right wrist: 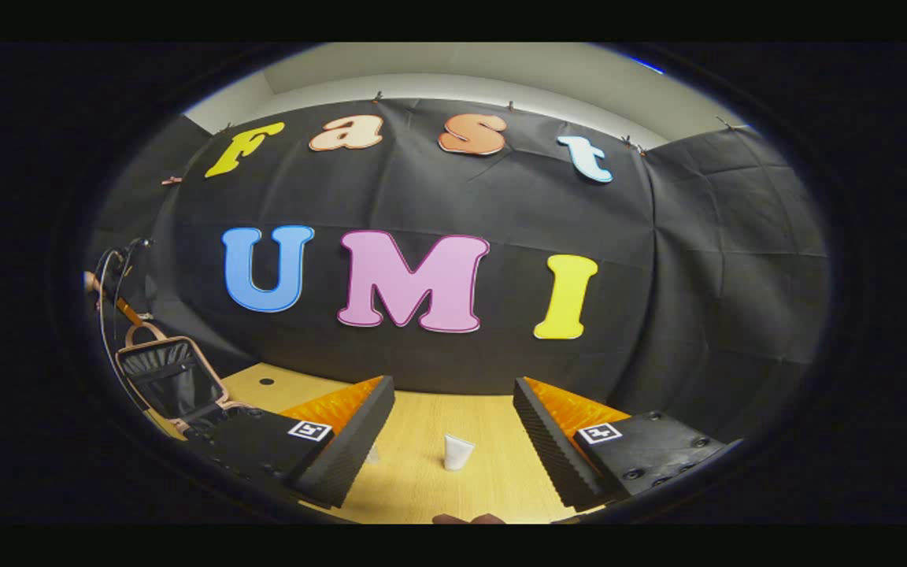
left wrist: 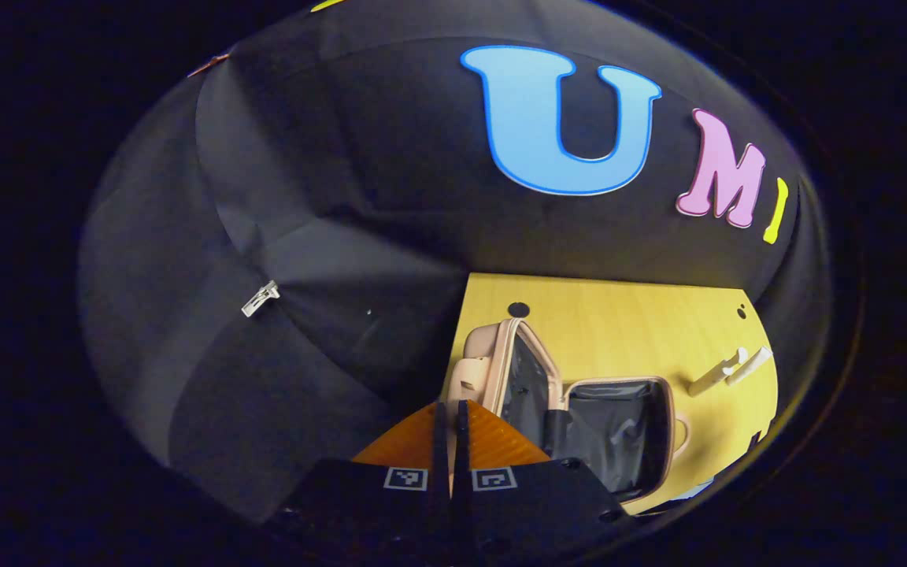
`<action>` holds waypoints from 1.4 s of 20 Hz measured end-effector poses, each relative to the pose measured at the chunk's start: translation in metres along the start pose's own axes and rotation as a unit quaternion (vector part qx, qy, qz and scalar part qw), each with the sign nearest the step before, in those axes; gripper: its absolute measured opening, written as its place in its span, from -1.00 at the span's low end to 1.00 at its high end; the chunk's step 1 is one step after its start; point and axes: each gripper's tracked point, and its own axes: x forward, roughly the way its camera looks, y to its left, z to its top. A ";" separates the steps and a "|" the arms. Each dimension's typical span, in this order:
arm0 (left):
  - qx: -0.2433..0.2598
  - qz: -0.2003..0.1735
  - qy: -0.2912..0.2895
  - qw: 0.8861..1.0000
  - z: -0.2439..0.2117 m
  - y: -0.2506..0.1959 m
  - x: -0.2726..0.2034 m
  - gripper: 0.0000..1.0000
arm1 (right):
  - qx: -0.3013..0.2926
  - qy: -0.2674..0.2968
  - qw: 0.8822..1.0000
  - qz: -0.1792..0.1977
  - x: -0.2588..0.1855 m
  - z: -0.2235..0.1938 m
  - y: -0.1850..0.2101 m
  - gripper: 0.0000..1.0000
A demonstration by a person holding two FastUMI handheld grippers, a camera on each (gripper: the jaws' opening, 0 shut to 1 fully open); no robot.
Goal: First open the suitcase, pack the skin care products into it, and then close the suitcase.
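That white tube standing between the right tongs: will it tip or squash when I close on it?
The white tube stands upright on a narrow end on the table, so a nudge probably topples it. It looks like soft plastic, likely light and squashable; the open right tongs should close gently.

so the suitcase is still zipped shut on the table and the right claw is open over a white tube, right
Not quite: the suitcase lies open on the table, its dark lining showing in the left gripper view. The rest holds: in the right gripper view the right claw is open, with the white tube standing between its fingers.
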 end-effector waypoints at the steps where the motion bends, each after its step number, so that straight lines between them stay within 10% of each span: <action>1: -0.009 0.008 0.008 1.000 -0.007 0.018 0.016 -0.88 | -0.004 0.003 1.000 -0.001 0.000 0.001 0.005 0.94; 7: -0.112 0.047 0.078 0.990 -0.083 0.111 0.129 -0.88 | 0.027 0.051 0.998 -0.016 -0.006 -0.013 0.024 0.94; 13: -0.154 0.007 0.017 0.988 -0.085 0.106 0.125 -0.88 | -0.022 0.068 0.997 -0.002 -0.007 -0.018 0.040 0.94; 19: -0.034 -0.159 -0.087 0.983 -0.048 -0.092 0.036 -0.88 | 0.031 0.080 0.996 0.011 0.013 -0.047 0.052 0.94; 28: 0.044 -0.339 -0.031 0.939 -0.139 -0.456 0.004 0.00 | 0.030 0.153 0.988 0.012 0.065 -0.159 0.006 0.87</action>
